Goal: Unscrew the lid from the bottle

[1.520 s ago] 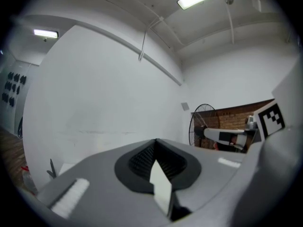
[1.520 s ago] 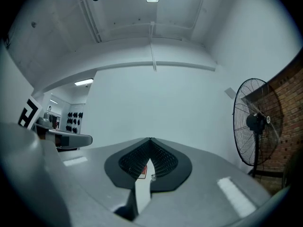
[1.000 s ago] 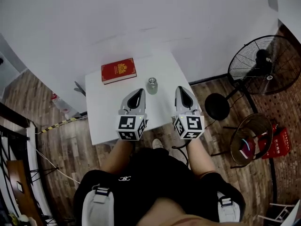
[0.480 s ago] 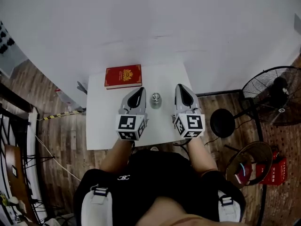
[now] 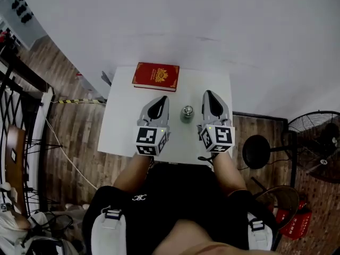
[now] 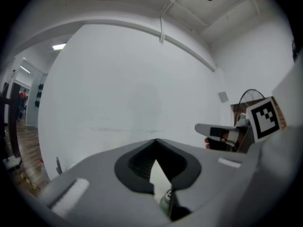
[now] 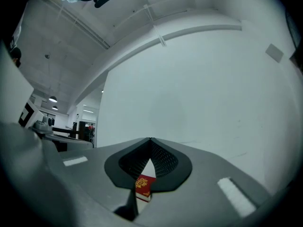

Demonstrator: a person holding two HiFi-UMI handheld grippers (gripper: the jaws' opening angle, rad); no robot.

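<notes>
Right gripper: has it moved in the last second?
Yes, forward: the right gripper was short of the bottle before; now the bottle stands beside it.

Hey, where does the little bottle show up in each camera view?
Head view: bottle stands on the white table between the left claw and right claw.
Left gripper view: bottom centre, seen through the gap below that claw's shut tips.
Right gripper view: not in it.
Shared landmark: the white wall.
</notes>
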